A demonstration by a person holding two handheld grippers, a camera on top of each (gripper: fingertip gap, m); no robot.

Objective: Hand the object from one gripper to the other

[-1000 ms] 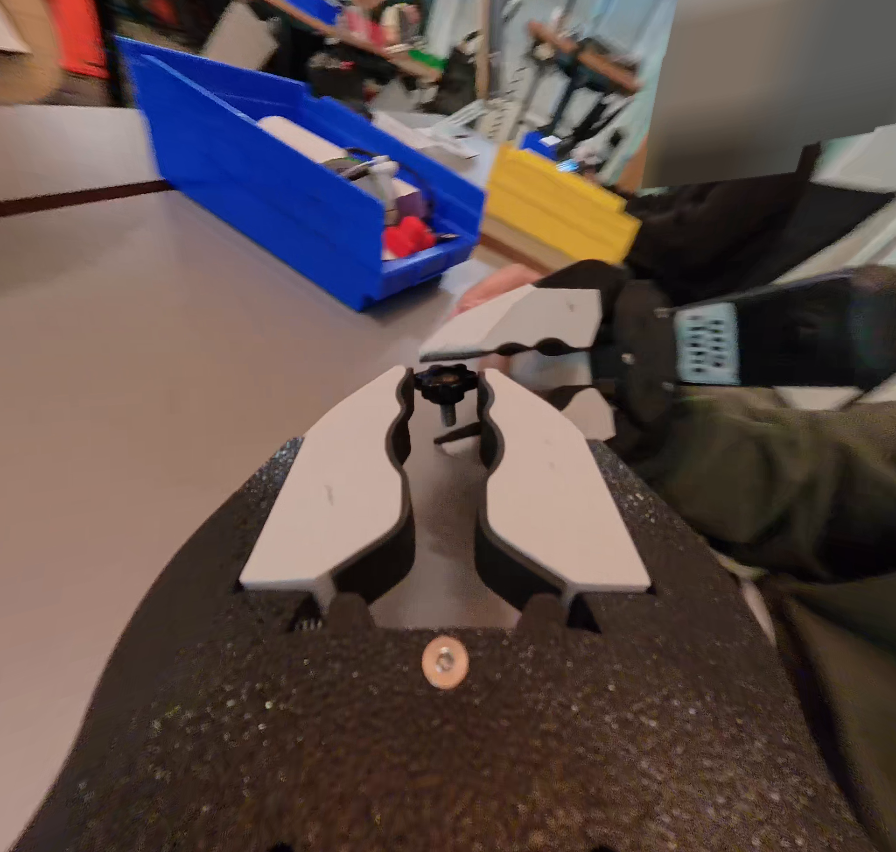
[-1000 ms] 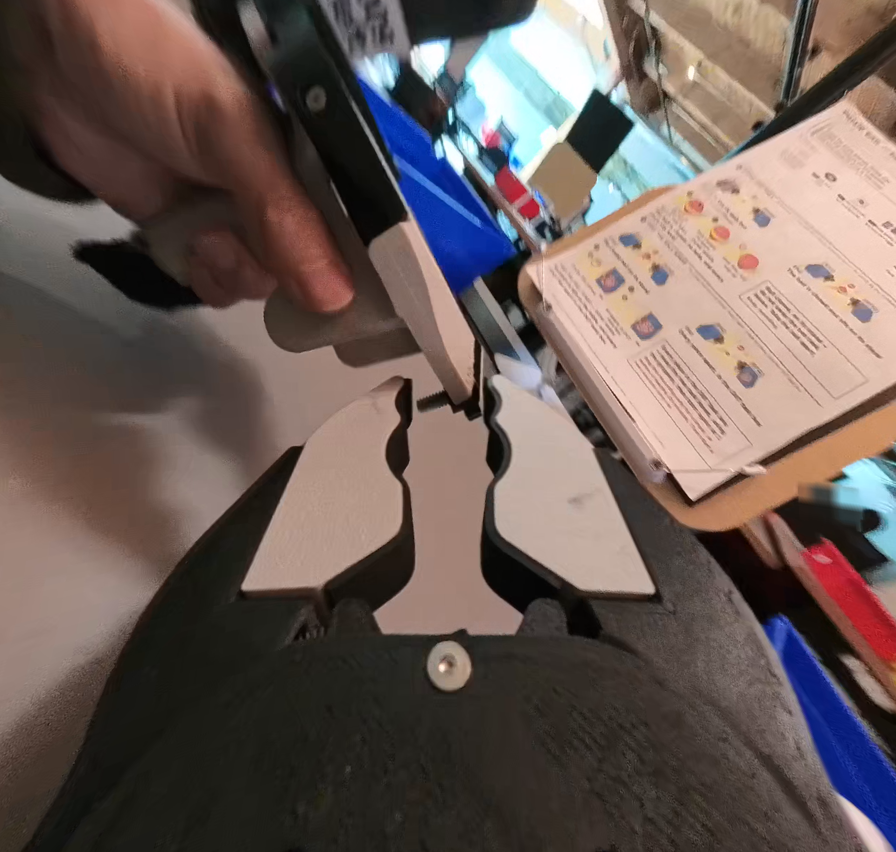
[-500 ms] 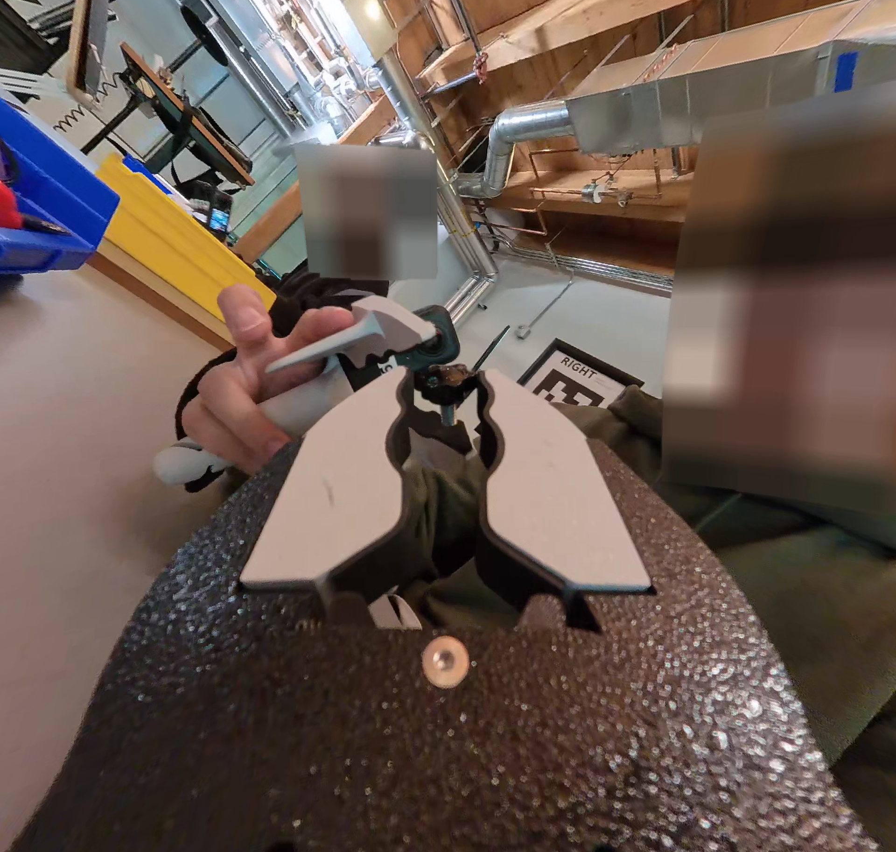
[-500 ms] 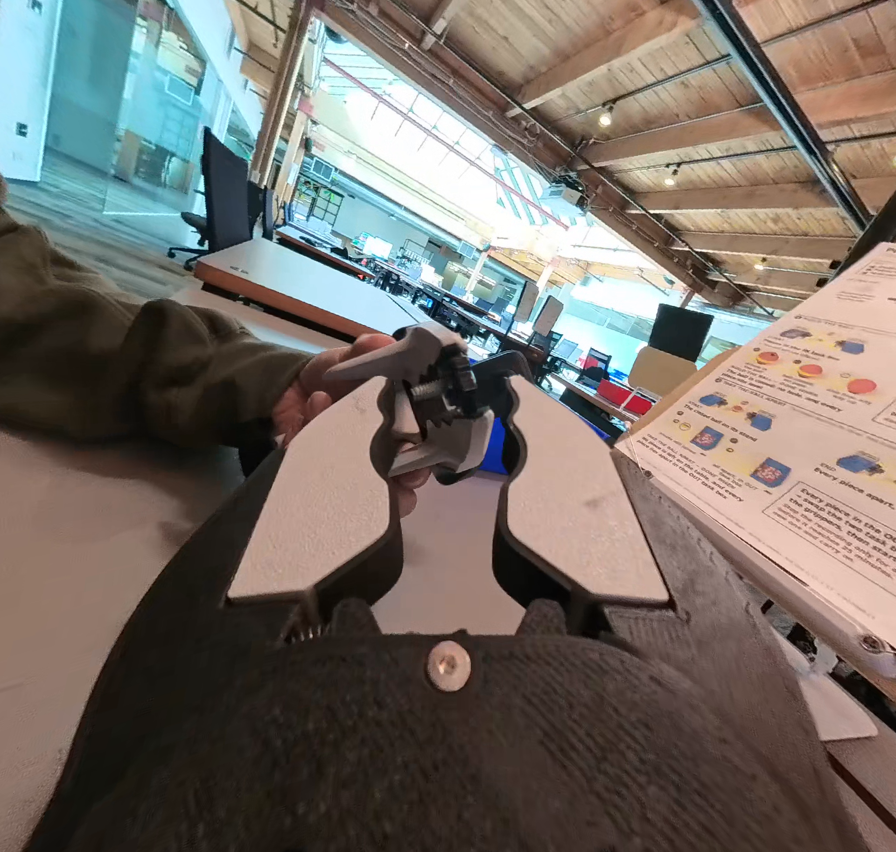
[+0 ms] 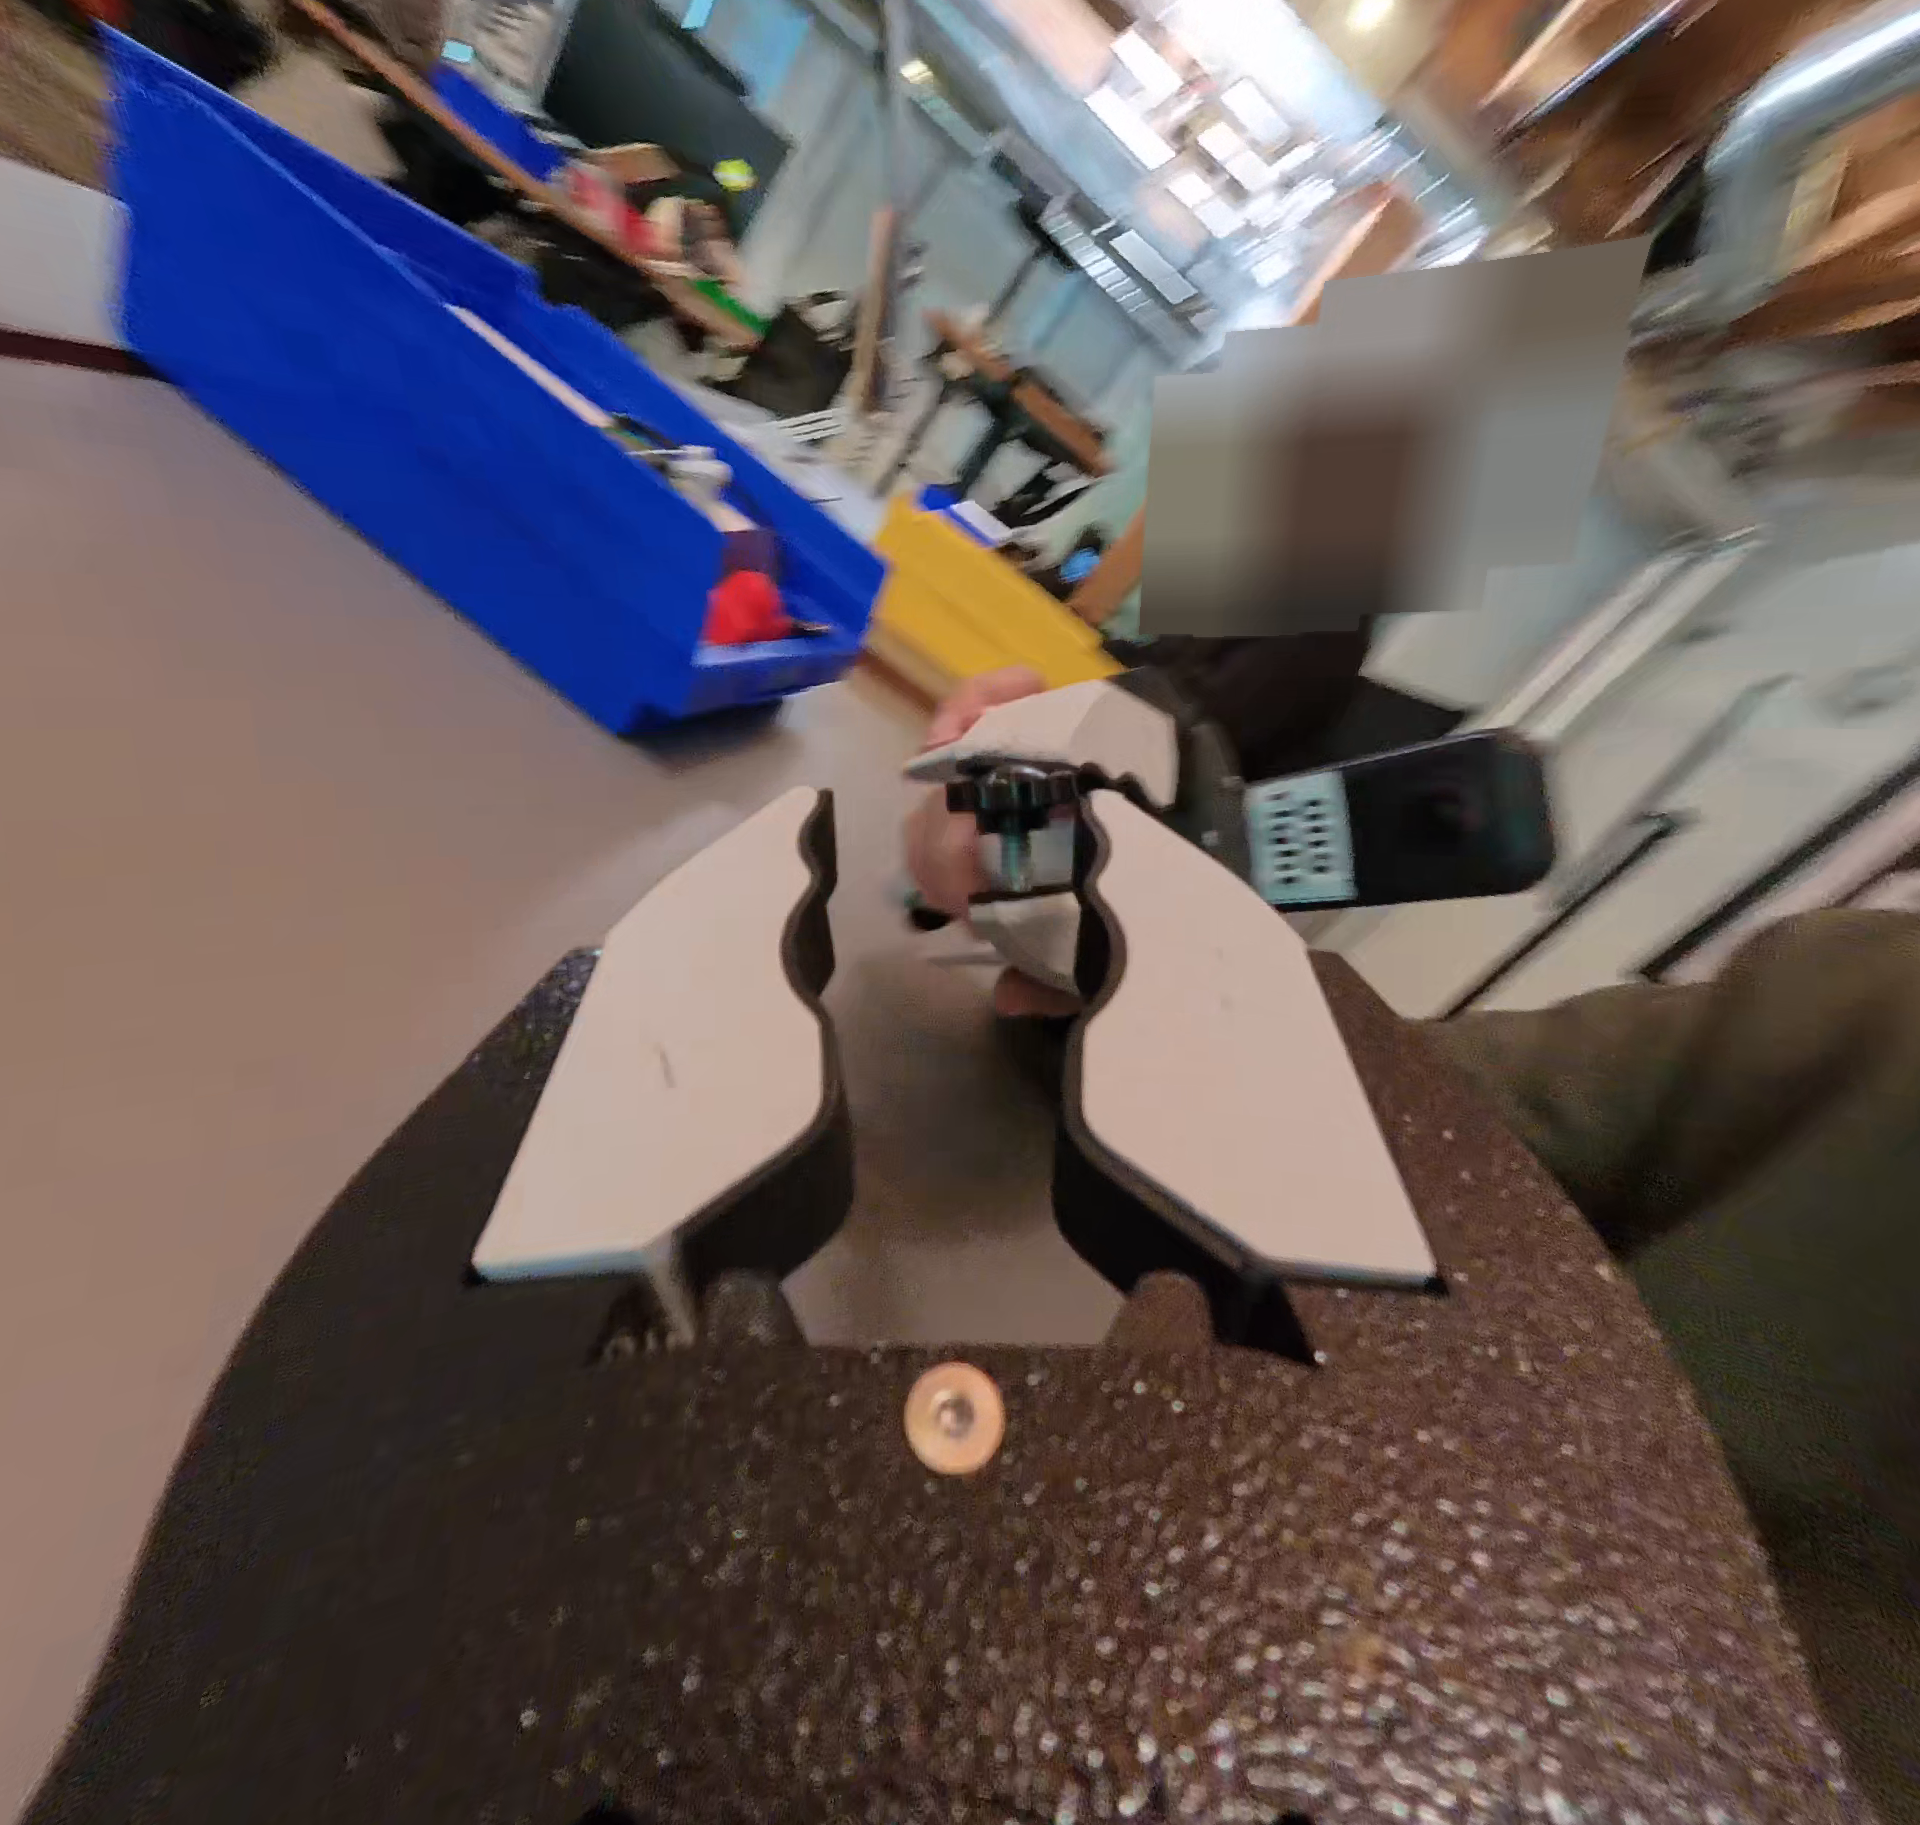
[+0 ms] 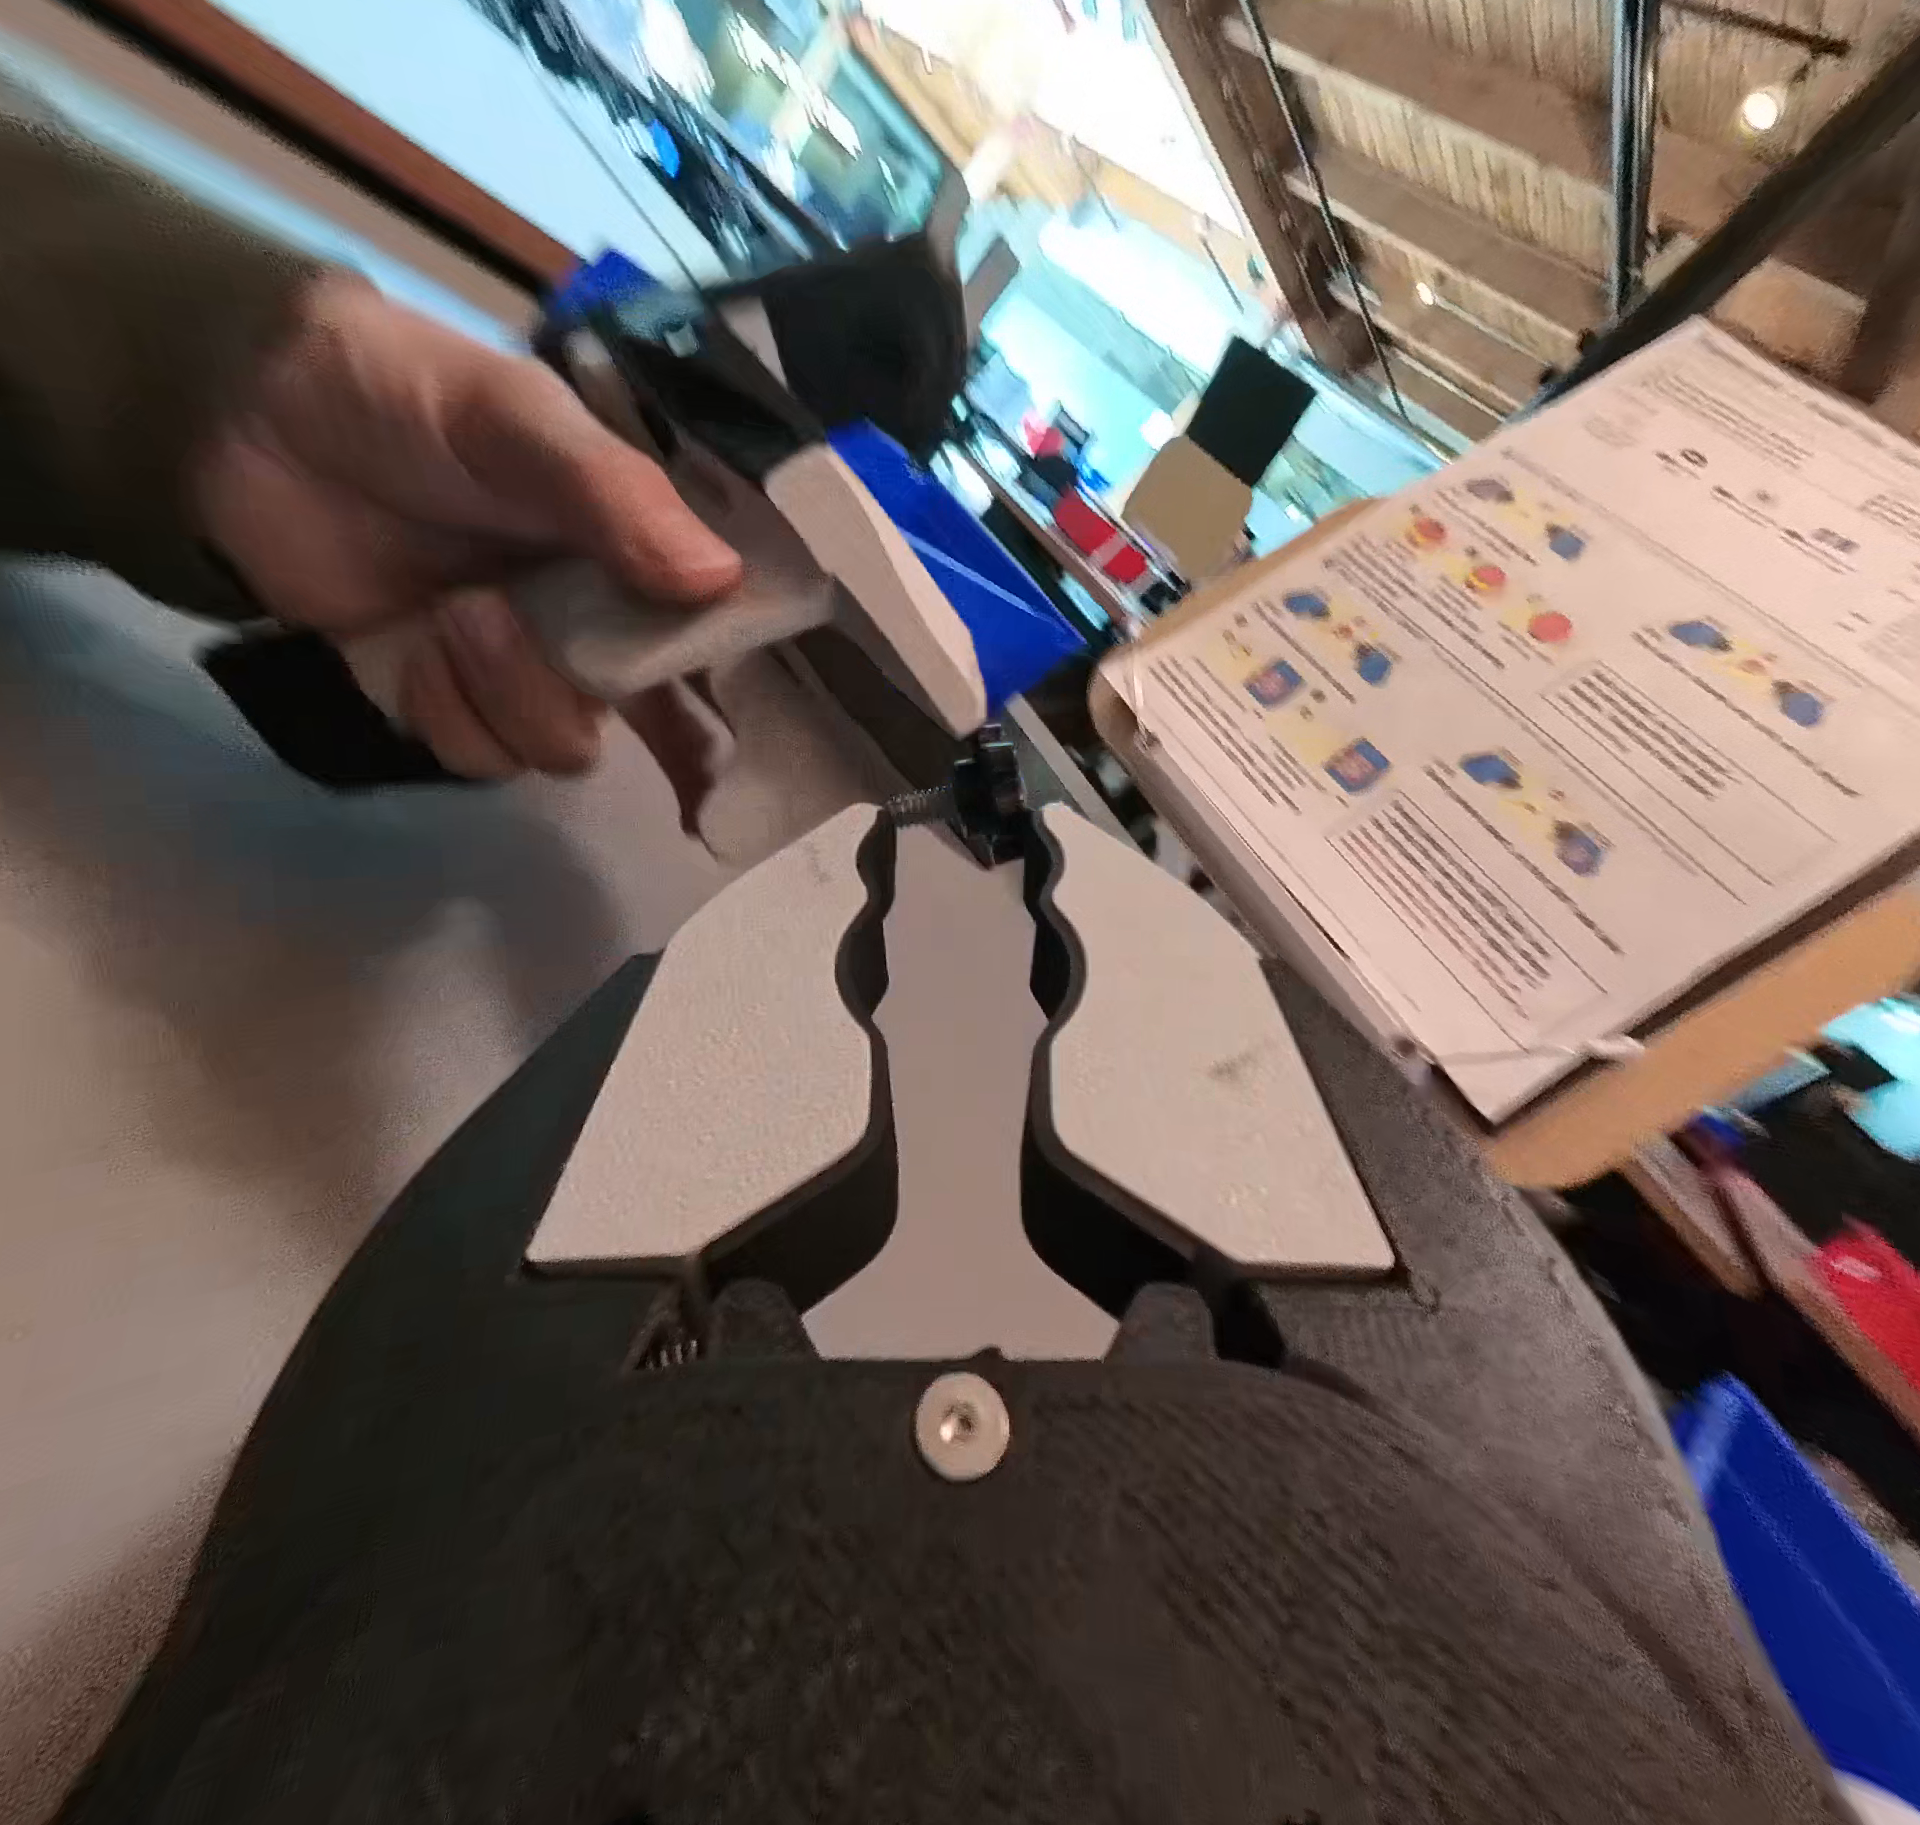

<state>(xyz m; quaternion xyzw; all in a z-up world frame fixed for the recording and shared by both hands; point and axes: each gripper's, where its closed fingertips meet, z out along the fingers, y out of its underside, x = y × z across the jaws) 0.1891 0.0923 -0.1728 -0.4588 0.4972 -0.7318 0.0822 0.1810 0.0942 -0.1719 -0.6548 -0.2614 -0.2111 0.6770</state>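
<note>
A small black knob screw (image 5: 1003, 801) with a threaded stud is pinched between the fingertips of my right gripper (image 5: 951, 840), just past my left gripper's right fingertip. My left gripper (image 5: 956, 819) is open and empty, its jaws spread wide. In the right wrist view the knob screw (image 6: 982, 793) sits crosswise between the tips of my right gripper (image 6: 961, 825), which is shut on it. One of the left gripper's fingers (image 6: 883, 580) hovers just above the screw, held by a hand (image 6: 416, 549).
A blue bin (image 5: 416, 404) holding several parts stands on the grey table (image 5: 260, 840) at the back left, with a yellow bin (image 5: 966, 591) behind it. A clipboard with an instruction sheet (image 6: 1558, 684) stands close on the right. Another blue bin (image 6: 1818, 1567) is at lower right.
My left gripper has opened and let go of the knob screw. My right gripper has closed on it. Both grippers have tipped back down toward the table.
</note>
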